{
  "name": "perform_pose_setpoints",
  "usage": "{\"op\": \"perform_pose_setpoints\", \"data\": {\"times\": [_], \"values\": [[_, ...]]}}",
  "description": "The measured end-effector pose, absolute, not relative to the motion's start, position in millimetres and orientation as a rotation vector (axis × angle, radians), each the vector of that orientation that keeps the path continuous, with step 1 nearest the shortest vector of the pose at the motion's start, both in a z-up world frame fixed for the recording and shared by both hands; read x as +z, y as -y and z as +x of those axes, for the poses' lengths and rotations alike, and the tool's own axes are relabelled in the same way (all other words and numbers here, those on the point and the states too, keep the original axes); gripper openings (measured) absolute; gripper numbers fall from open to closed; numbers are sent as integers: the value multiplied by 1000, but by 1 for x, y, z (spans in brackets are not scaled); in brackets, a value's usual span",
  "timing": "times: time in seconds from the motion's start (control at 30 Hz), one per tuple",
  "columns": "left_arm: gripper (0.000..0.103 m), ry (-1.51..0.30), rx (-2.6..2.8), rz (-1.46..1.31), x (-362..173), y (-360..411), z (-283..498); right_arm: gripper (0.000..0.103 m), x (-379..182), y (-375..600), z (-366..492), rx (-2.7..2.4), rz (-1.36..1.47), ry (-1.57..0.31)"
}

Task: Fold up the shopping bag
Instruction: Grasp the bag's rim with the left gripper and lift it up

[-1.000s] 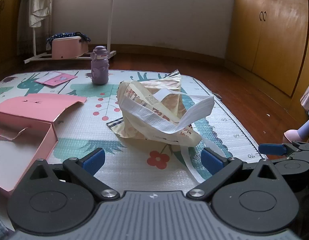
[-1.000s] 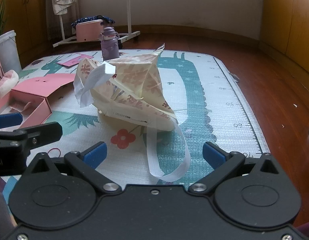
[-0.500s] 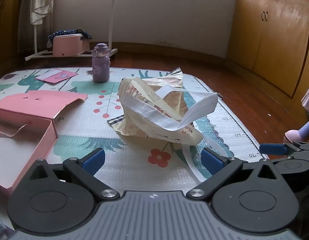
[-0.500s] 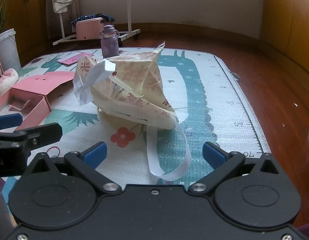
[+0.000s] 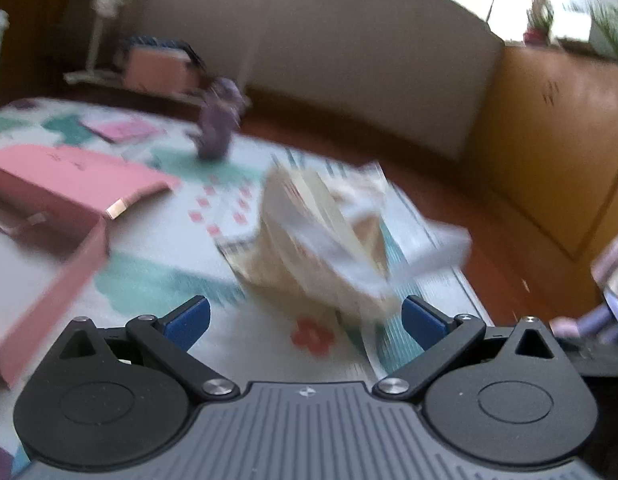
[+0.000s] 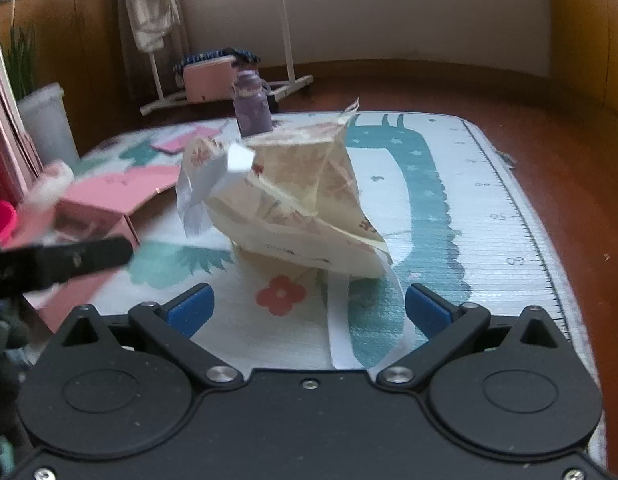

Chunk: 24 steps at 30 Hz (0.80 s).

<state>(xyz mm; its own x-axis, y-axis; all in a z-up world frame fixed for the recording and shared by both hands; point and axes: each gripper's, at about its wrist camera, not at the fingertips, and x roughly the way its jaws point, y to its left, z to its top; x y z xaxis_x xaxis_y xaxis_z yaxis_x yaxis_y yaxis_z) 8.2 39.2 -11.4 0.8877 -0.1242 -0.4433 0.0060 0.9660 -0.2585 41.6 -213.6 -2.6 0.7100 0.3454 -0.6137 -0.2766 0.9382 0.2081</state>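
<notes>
A crumpled cream shopping bag (image 5: 321, 240) with pink print and white handles stands in a heap on the play mat (image 5: 157, 280). It also shows in the right wrist view (image 6: 301, 208), with one white handle loop (image 6: 341, 332) trailing toward my right gripper. My left gripper (image 5: 305, 320) is open and empty, just short of the bag. My right gripper (image 6: 307, 312) is open and empty, its jaws either side of the handle loop. The left wrist view is blurred by motion.
An open pink box (image 5: 49, 208) lies left of the bag. A purple bottle (image 6: 251, 106) stands behind the bag. A drying rack with a pink case (image 6: 209, 80) is at the back. Wooden floor (image 6: 569, 168) and cabinets lie to the right of the mat.
Both grippers have moved closer to the bag and tilted. The left view has swung and blurred. The bag has not moved; both grippers stay open.
</notes>
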Motion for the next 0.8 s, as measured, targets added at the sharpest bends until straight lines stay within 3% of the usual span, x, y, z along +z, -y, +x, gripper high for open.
{"op": "perform_pose_setpoints", "data": {"times": [0.3, 0.53, 0.6, 0.63, 0.7, 0.77, 0.8], "values": [[103, -531, -38, -402, -26, -70, 35, 103, 1, 251, 91, 306, 282, -772], [103, -582, 9, -439, -57, -85, 43, 102, -6, 227, 138, 342, -21, -737], [94, -589, 5, -451, -67, -88, 46, 99, -16, 215, 148, 382, -138, -716], [90, -589, 3, -452, -69, -88, 47, 97, -19, 211, 152, 396, -173, -710], [84, -592, -7, -453, -76, -86, 52, 72, -29, 205, 158, 441, -243, -685], [82, -587, -30, -458, -81, -83, 57, 57, -39, 194, 157, 472, -315, -646], [82, -583, -44, -464, -83, -81, 61, 55, -44, 189, 156, 487, -351, -626]]}}
